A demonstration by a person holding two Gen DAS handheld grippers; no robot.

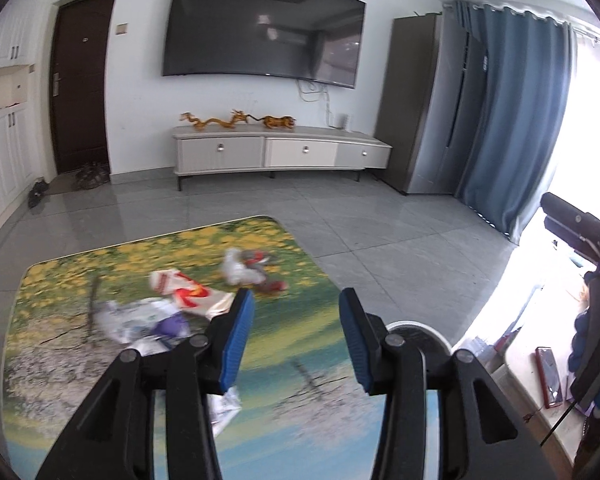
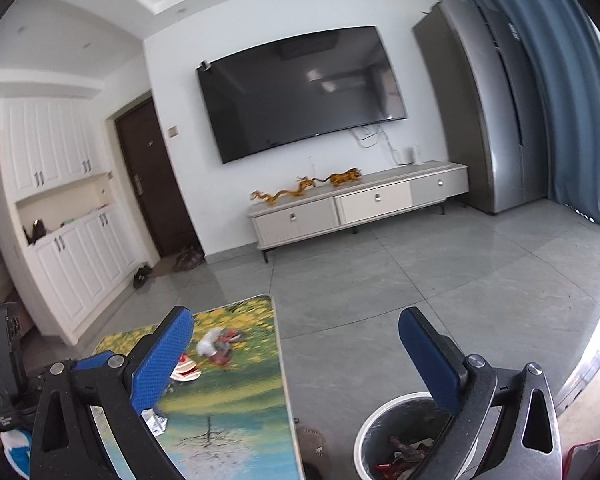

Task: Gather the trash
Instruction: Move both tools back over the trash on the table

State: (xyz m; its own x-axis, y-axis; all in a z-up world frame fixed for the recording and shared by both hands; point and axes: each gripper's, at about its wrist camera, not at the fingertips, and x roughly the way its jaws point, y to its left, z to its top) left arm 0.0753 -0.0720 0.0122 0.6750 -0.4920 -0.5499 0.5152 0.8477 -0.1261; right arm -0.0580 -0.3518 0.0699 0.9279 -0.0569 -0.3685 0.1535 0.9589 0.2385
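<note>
Several pieces of trash lie on the low table with a landscape print (image 1: 100, 380): a red-and-white wrapper (image 1: 184, 294), a white and red crumpled bundle (image 1: 248, 268) and a white and purple wrapper (image 1: 148, 320). A small foil scrap (image 1: 226, 408) shows under the left finger. My left gripper (image 1: 296, 296) hangs above the table's near side, open, nothing between its blue pads. My right gripper (image 2: 296, 316) is open wide and empty, off the table's right edge, over the floor. The white-rimmed bin (image 2: 376, 420) stands below it with red and dark trash (image 2: 404, 452) inside. The bundle (image 2: 218, 344) also shows here.
A grey tiled floor (image 2: 420, 280) stretches to a long TV cabinet (image 1: 280, 152) under a wall TV. A dark door with shoes (image 1: 92, 176) is at the left. Blue curtains (image 1: 520, 120) and a tall grey unit stand at the right. A slipper (image 2: 312, 444) lies by the bin.
</note>
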